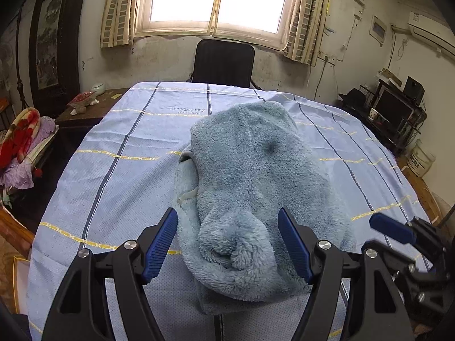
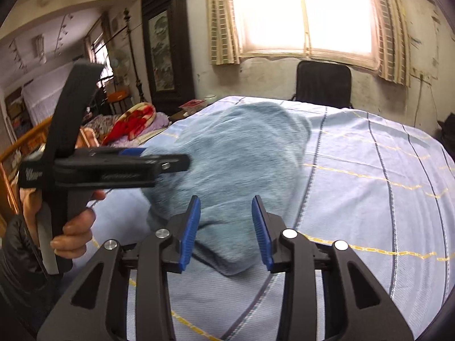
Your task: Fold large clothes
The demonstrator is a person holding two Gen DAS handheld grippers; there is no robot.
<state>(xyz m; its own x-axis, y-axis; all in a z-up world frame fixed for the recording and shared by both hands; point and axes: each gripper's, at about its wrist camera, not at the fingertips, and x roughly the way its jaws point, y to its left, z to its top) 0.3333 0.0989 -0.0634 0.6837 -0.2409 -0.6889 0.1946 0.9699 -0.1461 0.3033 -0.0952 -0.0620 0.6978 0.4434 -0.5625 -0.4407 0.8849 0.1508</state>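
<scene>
A fluffy blue-grey fleece garment lies bunched and folded on the table covered by a light blue striped sheet. My left gripper is open, its jaws either side of the garment's near end, holding nothing. My right gripper is open and empty, just above the garment's near edge. The right gripper's blue fingertip shows at the right in the left wrist view. The left gripper body, held by a hand, shows at the left in the right wrist view.
A black chair stands at the table's far edge under the window. A dark side table with small items and a pile of red and purple bedding are to the left. Shelves with electronics and a bucket stand to the right.
</scene>
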